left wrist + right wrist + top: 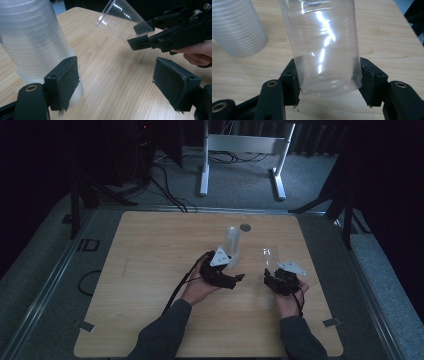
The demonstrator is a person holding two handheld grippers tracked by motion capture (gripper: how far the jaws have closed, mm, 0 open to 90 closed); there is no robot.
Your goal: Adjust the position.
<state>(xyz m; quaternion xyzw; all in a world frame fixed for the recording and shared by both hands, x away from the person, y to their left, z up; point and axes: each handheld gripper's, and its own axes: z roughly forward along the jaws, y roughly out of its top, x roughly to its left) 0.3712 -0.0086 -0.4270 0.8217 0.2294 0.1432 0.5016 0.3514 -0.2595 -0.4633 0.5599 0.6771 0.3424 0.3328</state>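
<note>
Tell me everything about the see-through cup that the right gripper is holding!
The single clear plastic cup is thin, glossy and ringed with fine ridges, and looks empty. The right gripper clamps its base between two black jaws, squashing the sides slightly. In the left gripper view it hangs tilted above the wooden table, rim away from the gripper. It stands apart from the stack of clear cups.

A single clear plastic cup (324,47), ribbed near its rim and thin-walled, is clamped by its base and tilted off the table, mouth pointing up and away, just beside the upright stack of clear ribbed cups (232,245) that stands mouth-down near the table's far middle.
</note>
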